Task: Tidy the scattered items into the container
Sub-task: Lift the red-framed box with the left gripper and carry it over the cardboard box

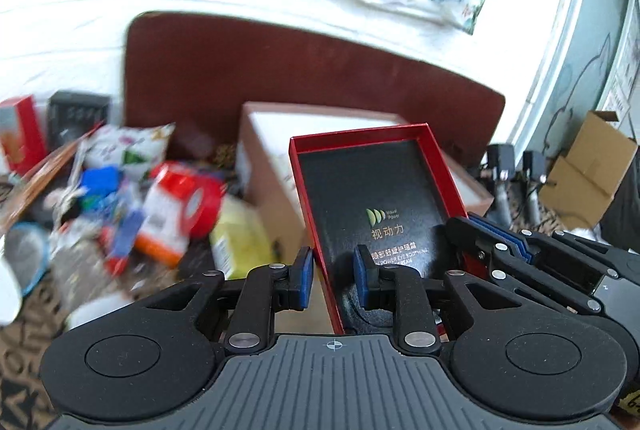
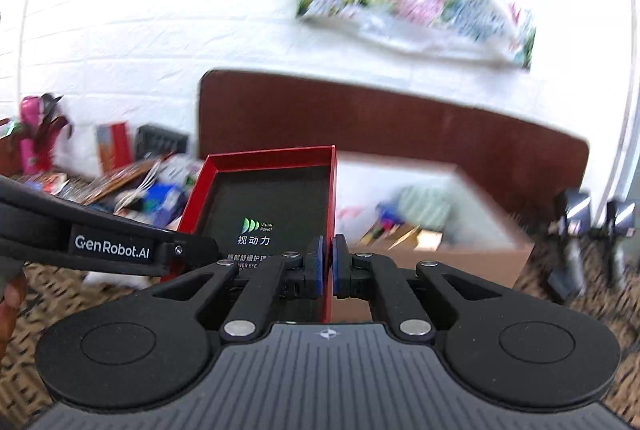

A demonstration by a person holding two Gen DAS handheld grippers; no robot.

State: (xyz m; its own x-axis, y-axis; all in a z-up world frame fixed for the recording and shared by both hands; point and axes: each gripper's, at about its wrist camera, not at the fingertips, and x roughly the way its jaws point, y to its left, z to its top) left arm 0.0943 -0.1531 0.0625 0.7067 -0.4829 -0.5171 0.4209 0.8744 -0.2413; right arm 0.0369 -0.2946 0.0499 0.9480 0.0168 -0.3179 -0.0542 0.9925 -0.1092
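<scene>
The red box (image 1: 372, 190), rigid card with a black inside, hangs above the open carton (image 2: 432, 250). The left gripper (image 1: 331, 272) and the right gripper (image 2: 327, 264) each pinch one thin side wall.

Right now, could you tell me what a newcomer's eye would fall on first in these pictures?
The red tray with its black printed lining, tilted up at the centre and held at its side walls by both grippers, left gripper and right gripper. Behind it stands an open cardboard box; a jumble of bright packets lies to the left.

"visual power" on red box (image 1: 372, 190), "genrobot.ai" on tool (image 2: 196, 250)
</scene>
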